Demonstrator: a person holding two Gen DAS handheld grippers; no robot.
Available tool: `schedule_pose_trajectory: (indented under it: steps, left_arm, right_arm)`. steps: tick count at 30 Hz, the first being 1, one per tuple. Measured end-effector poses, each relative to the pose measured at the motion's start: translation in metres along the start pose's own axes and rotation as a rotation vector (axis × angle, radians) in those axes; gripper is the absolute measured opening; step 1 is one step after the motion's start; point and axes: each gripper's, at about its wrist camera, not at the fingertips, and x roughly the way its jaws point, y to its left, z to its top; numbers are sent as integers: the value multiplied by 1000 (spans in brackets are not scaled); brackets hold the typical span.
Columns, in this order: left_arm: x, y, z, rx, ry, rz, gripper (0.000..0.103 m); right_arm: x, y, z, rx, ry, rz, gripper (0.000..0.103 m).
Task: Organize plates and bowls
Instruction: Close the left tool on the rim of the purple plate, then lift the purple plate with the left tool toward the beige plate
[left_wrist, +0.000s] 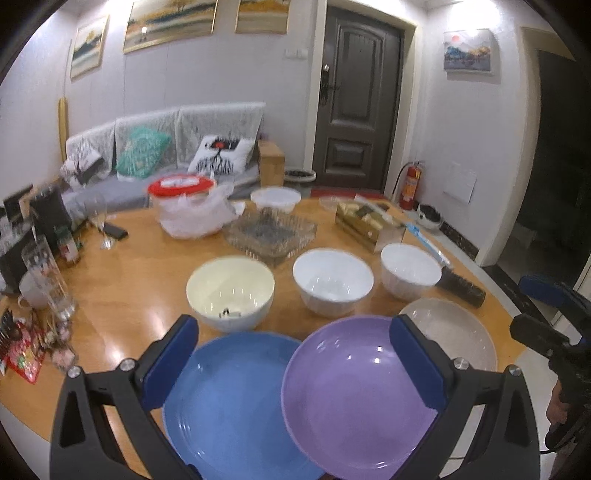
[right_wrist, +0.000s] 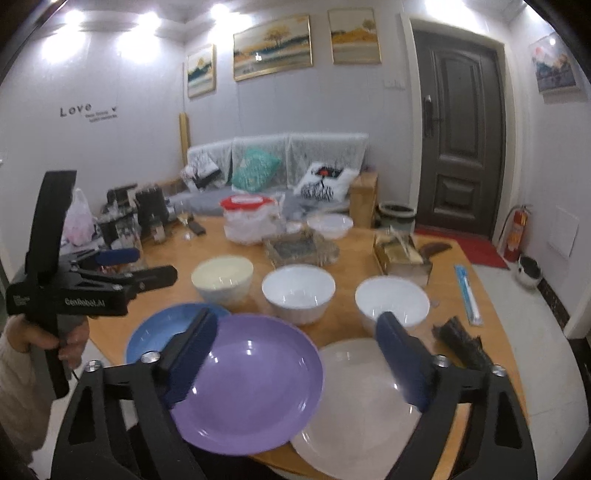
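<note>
Hovering over near edge of wooden table (left_wrist: 122, 314): both grippers, jaws wide apart, nothing held.

Left gripper (left_wrist: 295, 363) sat above blue plate (left_wrist: 229, 398) and purple plate (left_wrist: 354, 398). Its left pad was over the blue one, right pad over purple's right rim – no contact visible. Right gripper (right_wrist: 295, 358) straddled purple plate (right_wrist: 251, 384) and white plate (right_wrist: 358, 406), also not touching as far as I could tell.

Plate row along front edge, L to R: blue, purple, white. Purple overlapped the blue rim and the white rim, lying on top of both. White plate (left_wrist: 454, 332) was partly hidden behind the left gripper's right finger.

Bowl row behind plates, all upright, apart from each other: cream bowl (left_wrist: 231, 291), white bowl (left_wrist: 332, 280), second white bowl (left_wrist: 410, 271). Small dark item in bottom of cream bowl – too blurred to ID.

Further back: glass tray (left_wrist: 271, 230), red-lidded container (left_wrist: 181, 186) w/ plastic bag around it. Dark brush-like object (right_wrist: 461, 343) lay just right of white plate.

Left gripper's body also showed in right wrist view, at left, held in a hand (right_wrist: 55, 339).
</note>
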Motion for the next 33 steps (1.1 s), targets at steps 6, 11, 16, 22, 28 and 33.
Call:
schedule_pose_trajectory:
  steps: [6,11,16,22,28,33]
  left_arm:
    - [36,12,-23,-10,130,10,83]
    - [65,13,-44,-40,216,-22,59]
    - [78,16,-58,-43,282,-30,36]
    - [80,11,-63,-24,323,-30,14]
    - [80,9,-62,-24,324,-41,13]
    - [74,0,-51,-16,297,-51,13]
  right_arm:
    - [36,-9,-32,40,165,-8,61]
    - [60,-17,-55,88,286,-15,45]
    - [71,-19,-65,115,337,22,31]
    - [78,-15,-69,128,364,43,19]
    - [78,-17,-66,125,356,16,19]
    - [72,-22,-62,120,324,-6,19]
